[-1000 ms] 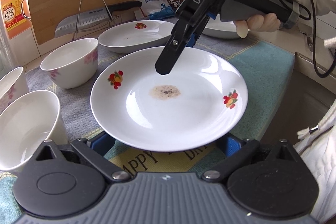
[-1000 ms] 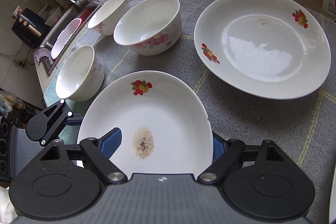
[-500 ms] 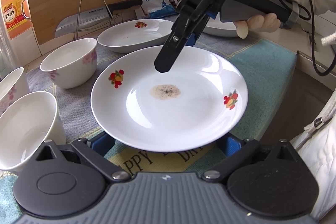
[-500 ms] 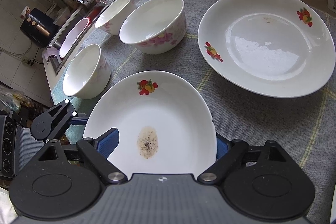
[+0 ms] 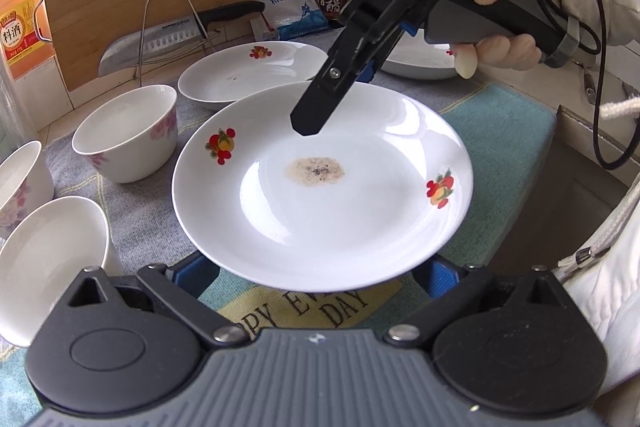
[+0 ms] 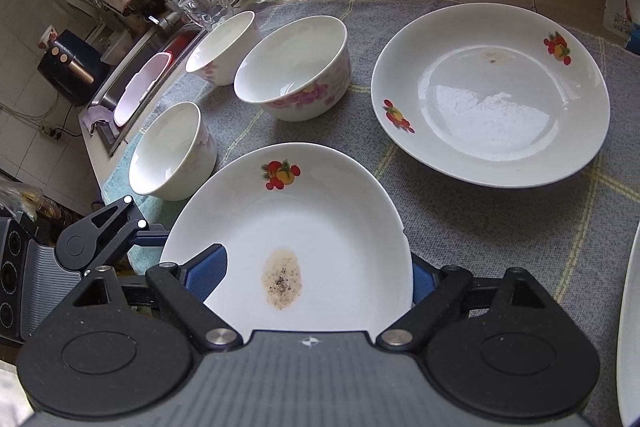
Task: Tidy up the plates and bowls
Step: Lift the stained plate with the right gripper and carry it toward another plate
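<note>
Nearest me, the left gripper [image 5: 316,273] stands spread wide, its blue tips tucked under the near rim of the stained plate [image 5: 320,211]. It is not pinching anything, though I cannot tell whether the plate rests on it. The plate sits on the woven mat [image 5: 500,147], with a dried speckled patch [image 5: 316,171] at its centre. I judge it to be glazed ceramic: stiff, fairly heavy, slick and quick to chip. I would take it at the rim, one finger over the lip and one beneath, and keep it level. The right gripper [image 6: 314,273] straddles the far rim in just that way. One pad is over the inside and one outside, but the jaws are parted and do not press on the plate. To the left stand three flowered bowls [image 5: 128,131]. Beyond them lies a second fruit-patterned plate [image 5: 252,71], with a third plate [image 5: 420,59] behind the right gripper, so stacking there looks sensible. Against a second ago, the right jaws stand wider. The plate, the bowls and both hands sit much as they did.
</note>
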`<state>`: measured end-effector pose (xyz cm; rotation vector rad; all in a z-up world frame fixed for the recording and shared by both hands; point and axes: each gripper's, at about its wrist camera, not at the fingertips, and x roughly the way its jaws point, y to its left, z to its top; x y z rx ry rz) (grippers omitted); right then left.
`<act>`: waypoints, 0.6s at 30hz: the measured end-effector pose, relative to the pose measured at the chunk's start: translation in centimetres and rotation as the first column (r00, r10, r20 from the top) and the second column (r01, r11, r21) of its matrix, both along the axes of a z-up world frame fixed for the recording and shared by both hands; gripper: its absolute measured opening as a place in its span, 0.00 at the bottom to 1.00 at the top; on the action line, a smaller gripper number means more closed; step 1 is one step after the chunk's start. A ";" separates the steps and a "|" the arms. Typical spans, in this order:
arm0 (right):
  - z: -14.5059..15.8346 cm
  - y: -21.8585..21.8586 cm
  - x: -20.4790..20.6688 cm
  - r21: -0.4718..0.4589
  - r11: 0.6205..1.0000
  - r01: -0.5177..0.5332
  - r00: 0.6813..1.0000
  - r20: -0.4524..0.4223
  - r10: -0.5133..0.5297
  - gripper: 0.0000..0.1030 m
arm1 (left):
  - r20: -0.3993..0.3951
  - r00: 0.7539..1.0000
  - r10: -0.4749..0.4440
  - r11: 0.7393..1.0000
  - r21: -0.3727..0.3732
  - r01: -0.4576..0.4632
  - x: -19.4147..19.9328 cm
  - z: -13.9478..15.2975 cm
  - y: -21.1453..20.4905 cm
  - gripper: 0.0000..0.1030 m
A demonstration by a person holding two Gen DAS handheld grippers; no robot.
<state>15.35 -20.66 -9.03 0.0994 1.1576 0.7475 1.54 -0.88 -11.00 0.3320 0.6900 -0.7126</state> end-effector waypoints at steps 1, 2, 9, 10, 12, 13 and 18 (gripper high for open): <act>0.1 -0.1 -0.1 -0.002 1.000 0.002 1.000 0.004 -0.002 0.91 | 0.001 1.000 -0.004 1.000 -0.001 0.004 0.0 0.2 -0.1 0.98; 0.2 -0.3 -0.2 -0.004 1.000 0.005 1.000 0.008 -0.005 0.91 | 0.001 1.000 -0.009 1.000 0.000 0.009 0.0 0.4 -0.2 0.98; 1.0 -1.7 -0.7 0.000 0.999 0.036 0.999 0.026 -0.036 0.91 | 0.007 0.999 -0.044 0.999 0.008 0.044 0.3 1.4 -1.0 0.98; 1.1 -2.0 -0.7 -0.001 0.999 0.040 0.999 0.031 -0.040 0.91 | 0.007 0.999 -0.049 0.999 0.008 0.049 0.3 1.6 -1.2 0.98; 1.4 -2.7 -0.9 -0.001 0.999 0.051 0.998 0.040 -0.051 0.91 | 0.010 0.998 -0.060 0.998 0.010 0.060 0.6 1.8 -1.7 0.98; 1.6 -3.0 -0.9 0.001 0.998 0.057 0.997 0.044 -0.057 0.91 | 0.012 0.998 -0.066 0.998 0.011 0.066 0.7 1.9 -1.9 0.98; 2.3 -5.2 -1.2 0.005 0.996 0.093 0.993 0.067 -0.093 0.91 | 0.018 0.995 -0.099 0.995 0.009 0.099 1.5 2.4 -3.9 0.98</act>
